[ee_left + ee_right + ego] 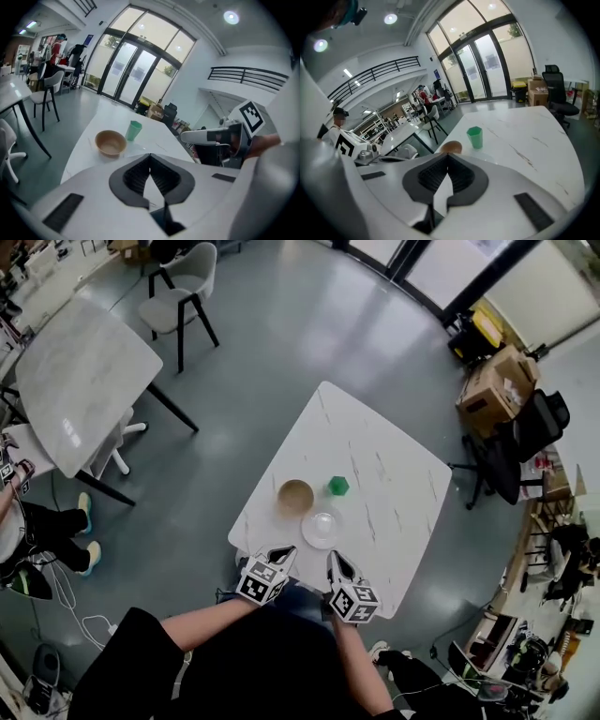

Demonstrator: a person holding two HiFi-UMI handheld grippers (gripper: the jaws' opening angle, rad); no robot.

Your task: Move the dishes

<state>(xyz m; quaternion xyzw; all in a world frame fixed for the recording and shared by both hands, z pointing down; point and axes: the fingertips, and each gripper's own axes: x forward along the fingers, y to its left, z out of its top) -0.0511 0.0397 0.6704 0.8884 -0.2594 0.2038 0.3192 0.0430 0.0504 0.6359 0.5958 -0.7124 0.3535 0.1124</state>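
Bowl, plate and cup sit on the worktop just ahead of the left gripper and right gripper, both pinched shut and empty at the near edge, so best bet, I'd say: open wide first, then come in low on a rim.

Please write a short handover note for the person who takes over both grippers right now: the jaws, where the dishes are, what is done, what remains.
Left gripper: jaws shut, empty.
Right gripper: jaws shut, empty.
Both are at the near edge of the white table.
On the table: tan bowl, green cup beside it, clear plate nearest the grippers.
Done: nothing yet; no dish is held.
Left: grasp and move all three dishes. Where they should go is not visible.
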